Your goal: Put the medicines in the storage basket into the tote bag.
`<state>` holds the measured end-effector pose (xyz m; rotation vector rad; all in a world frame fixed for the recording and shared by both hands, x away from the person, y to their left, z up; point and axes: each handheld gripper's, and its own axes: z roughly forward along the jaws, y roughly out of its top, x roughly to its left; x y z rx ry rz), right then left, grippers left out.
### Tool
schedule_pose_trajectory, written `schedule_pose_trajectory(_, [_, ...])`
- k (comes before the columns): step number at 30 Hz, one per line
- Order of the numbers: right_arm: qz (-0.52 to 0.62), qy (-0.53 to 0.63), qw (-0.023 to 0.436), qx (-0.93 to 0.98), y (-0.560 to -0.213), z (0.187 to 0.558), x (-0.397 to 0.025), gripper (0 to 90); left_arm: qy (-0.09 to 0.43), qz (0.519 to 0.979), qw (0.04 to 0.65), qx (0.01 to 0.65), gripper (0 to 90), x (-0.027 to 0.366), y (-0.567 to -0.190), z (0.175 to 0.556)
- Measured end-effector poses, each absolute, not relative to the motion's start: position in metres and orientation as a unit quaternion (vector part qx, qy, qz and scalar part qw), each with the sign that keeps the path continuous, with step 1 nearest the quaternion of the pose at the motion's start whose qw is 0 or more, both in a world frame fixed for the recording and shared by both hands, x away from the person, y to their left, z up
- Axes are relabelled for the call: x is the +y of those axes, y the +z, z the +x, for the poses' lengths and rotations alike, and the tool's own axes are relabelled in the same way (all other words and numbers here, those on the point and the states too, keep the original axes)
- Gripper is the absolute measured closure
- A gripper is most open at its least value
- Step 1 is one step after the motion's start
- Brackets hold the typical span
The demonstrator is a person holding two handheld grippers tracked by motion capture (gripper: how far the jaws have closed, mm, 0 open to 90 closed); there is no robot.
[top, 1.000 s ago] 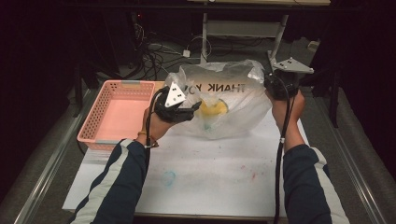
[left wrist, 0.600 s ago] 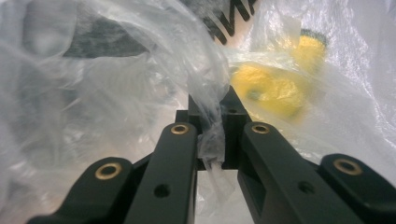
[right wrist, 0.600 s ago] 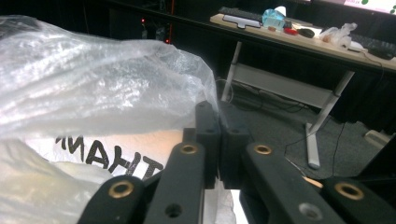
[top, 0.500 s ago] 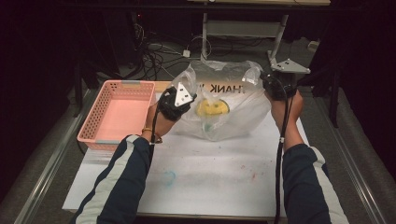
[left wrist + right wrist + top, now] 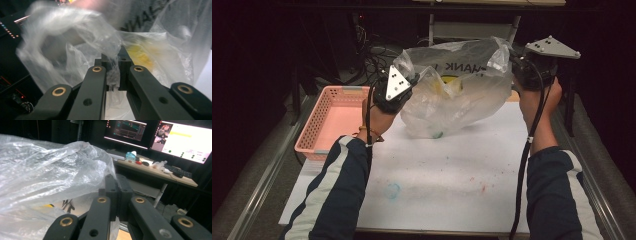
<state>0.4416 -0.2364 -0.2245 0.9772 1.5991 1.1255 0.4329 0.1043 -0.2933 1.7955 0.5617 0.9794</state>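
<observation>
Holding: I have the plastic bag (image 5: 457, 95) lifted by its two top corners, its belly sagging just above the white desk (image 5: 452, 175), right of the pink basket (image 5: 334, 122).
Left tool (image 5: 115, 72): jaws pinched together on a twisted tuft of film.
Bag feel: I judge it light, limp and slippery; the yellow item (image 5: 452, 85) inside drags it down, so thin film could tear.
Best hold: bunched corners or handles.
Right tool (image 5: 117, 195): jaws clamped on the opposite corner.

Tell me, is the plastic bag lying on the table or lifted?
Lifted: both tongs hold the plastic bag up by its edges.
</observation>
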Motion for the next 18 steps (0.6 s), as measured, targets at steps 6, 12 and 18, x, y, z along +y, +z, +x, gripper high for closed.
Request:
schedule_pose_trajectory(6, [0.401, 0.454, 0.453, 0.655, -0.233, 0.446, -0.237, 90.0, 0.384, 0.748, 0.484, 0.242, 85.4, 0.102, -0.304, 0.440])
schedule_pose_trajectory(12, [0.407, 0.449, 0.427, 0.671, -0.264, 0.454, -0.235, 85.8, 0.378, 0.757, 0.472, 0.247, 85.4, 0.098, -0.317, 0.444])
schedule_pose_trajectory(18, [0.401, 0.466, 0.400, 0.680, -0.279, 0.451, -0.235, 70.1, 0.383, 0.758, 0.465, 0.250, 85.6, 0.094, -0.319, 0.445])
